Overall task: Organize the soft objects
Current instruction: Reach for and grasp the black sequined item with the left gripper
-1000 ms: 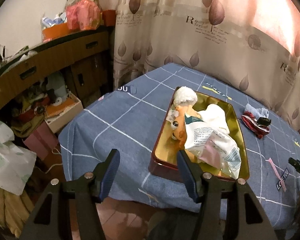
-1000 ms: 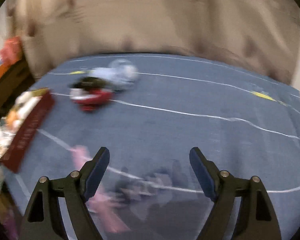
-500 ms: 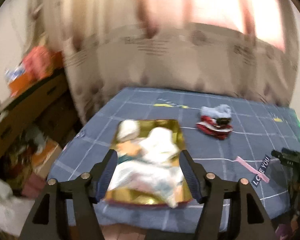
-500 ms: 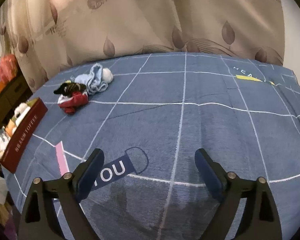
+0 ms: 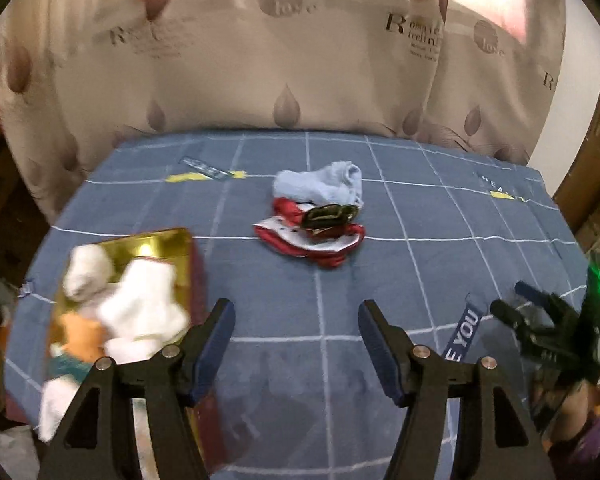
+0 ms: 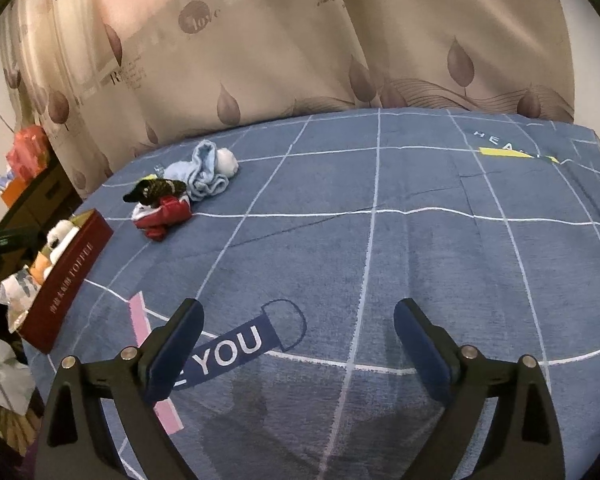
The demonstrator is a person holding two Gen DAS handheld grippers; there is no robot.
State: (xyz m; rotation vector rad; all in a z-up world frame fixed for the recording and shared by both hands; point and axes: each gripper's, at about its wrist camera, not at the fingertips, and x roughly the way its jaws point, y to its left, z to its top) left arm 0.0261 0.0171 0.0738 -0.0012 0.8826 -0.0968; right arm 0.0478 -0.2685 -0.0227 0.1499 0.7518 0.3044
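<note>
**Both hand-held grippers spread over open blue cover, soft pile ahead**

The left hand-held gripper [image 5: 296, 330] stands spread wide with nothing between its fingers, above bare blue checked cover [image 5: 420, 216]. Straight ahead of it, well apart, lies the pile of soft things: a light blue sock [image 5: 320, 184] at the far side, touching a dark knitted piece [image 5: 330, 213] that rests on a red and white cloth [image 5: 312, 242]. Close to its left finger sits the tin box [image 5: 168, 240], gold inside and red outside, already heaped with white plush and an orange toy; the near edge of the surface falls away just below the box.

The right hand-held gripper [image 6: 298, 334] has its jaws opening, with nothing between them, over the printed "YOU" patch [image 6: 236, 346]. The same pile lies far ahead to its left, the box [image 6: 70, 276] further left at the cover's edge. Ahead and to the right the cover is open as far as the curtain [image 6: 300, 60]
</note>
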